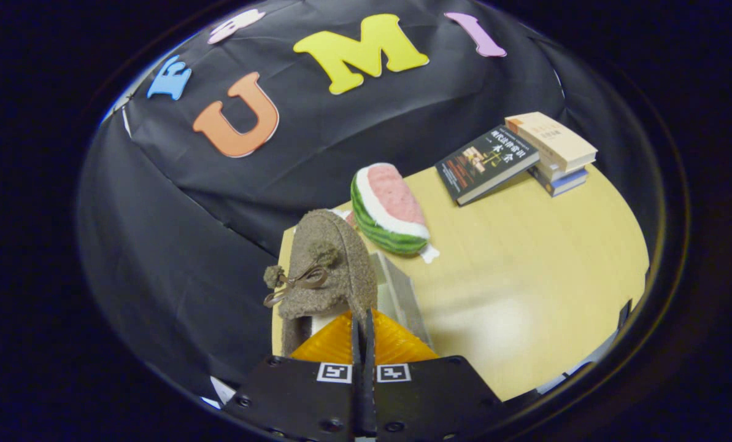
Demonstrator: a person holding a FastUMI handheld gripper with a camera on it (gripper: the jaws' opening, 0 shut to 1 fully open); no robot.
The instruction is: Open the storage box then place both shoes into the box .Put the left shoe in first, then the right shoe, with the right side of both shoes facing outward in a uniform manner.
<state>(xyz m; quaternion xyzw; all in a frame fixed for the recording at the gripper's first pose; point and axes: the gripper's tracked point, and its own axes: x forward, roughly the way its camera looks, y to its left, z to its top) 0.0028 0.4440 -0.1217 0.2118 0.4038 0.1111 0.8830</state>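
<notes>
A brown fuzzy shoe [329, 270] with a small bow and pom-poms stands toe-up right at my fingers, tilted against the view. My gripper [362, 328] is shut on the shoe's rim, the two fingers pressed almost together on it. Just beyond the shoe, to its right, a translucent storage box [399, 294] rests on the table; only one pale wall and edge of it are visible, so I cannot tell whether it is open. Whether this is the left or the right shoe is unclear from here.
A plush watermelon slice [387, 209] lies on the light wooden table [525, 282] behind the box. Books [516, 159] are stacked at the far right corner. The black cloth wall closes off the back and left.
</notes>
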